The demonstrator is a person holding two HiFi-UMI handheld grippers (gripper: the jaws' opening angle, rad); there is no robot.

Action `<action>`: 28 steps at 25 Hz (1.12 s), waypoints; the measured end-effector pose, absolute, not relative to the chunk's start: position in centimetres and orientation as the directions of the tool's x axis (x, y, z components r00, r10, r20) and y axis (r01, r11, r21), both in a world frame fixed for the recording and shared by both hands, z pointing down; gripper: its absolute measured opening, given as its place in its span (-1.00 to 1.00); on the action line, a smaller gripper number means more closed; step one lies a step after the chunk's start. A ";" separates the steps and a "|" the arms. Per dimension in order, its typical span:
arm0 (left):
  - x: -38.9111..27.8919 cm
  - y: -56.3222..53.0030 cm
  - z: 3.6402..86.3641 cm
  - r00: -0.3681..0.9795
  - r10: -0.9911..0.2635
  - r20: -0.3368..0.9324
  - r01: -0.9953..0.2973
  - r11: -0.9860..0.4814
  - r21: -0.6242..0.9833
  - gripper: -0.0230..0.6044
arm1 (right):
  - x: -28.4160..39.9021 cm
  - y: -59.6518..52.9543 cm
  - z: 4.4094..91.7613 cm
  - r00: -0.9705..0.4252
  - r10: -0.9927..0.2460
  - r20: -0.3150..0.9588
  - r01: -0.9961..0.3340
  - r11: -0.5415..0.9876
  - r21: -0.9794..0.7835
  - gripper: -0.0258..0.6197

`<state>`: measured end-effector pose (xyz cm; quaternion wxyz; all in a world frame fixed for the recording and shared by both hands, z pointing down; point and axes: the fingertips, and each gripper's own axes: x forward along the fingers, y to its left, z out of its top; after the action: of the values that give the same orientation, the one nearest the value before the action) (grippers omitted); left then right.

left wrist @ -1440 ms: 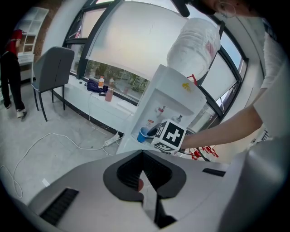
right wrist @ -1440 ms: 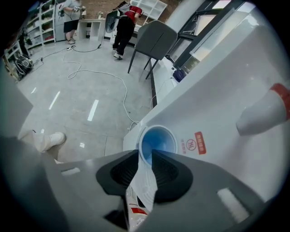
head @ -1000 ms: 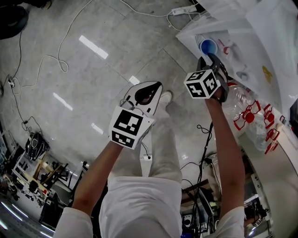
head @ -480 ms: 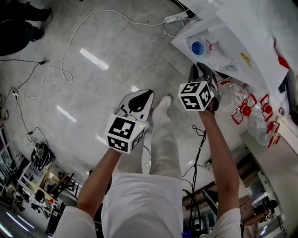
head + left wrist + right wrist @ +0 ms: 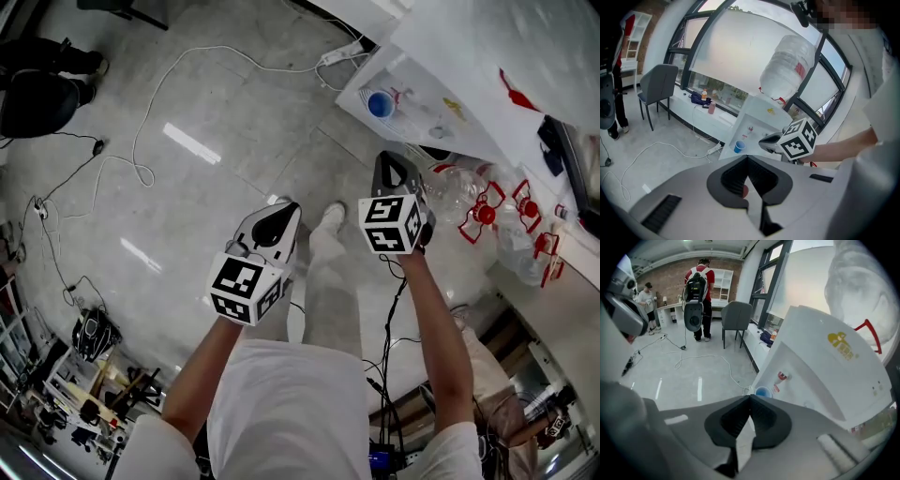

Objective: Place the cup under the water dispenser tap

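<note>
The cup (image 5: 380, 103) stands upright in the dispenser (image 5: 441, 66), and as far as I can judge it is right beneath the red tap (image 5: 782, 376), so I take the placing as done. My right gripper (image 5: 392, 167) hangs short of the dispenser's front, well apart from the cup. Its jaws have just closed and meet tip to tip with nothing between them, which reads to me as a release followed by shutting for travel. My left gripper (image 5: 286, 211) is also closed and empty, held over the floor (image 5: 187, 187) beside the right one and clear of the machine, since this job needs only one hand. Both point forward and down, so each camera has the cup in sight. The risk I'd watch is brushing the spare bottles (image 5: 469, 192) at my right.
</note>
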<state>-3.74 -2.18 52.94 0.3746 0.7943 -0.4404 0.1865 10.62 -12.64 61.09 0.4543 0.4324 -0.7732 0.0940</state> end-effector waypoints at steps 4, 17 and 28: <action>-3.3 -2.0 50.5 0.547 -0.578 0.605 -0.836 -0.337 0.434 -0.92 | 10.7 -10.9 57.7 -0.242 -0.607 0.757 -0.778 0.588 0.223 -0.89; -3.2 -0.1 42.8 0.561 -0.606 0.565 -0.826 -0.364 0.430 -0.92 | 10.8 -6.3 46.5 -0.324 -0.653 0.685 -0.806 0.569 0.161 -0.89; -4.3 0.3 35.1 0.559 -0.660 0.502 -0.823 -0.373 0.428 -0.92 | 9.7 -2.4 37.2 -0.427 -0.678 0.599 -0.806 0.585 0.087 -0.89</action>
<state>-4.29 0.27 35.08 0.3299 0.8191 -0.4526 0.1241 9.68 -2.39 37.21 0.3010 0.4427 -0.8379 0.1068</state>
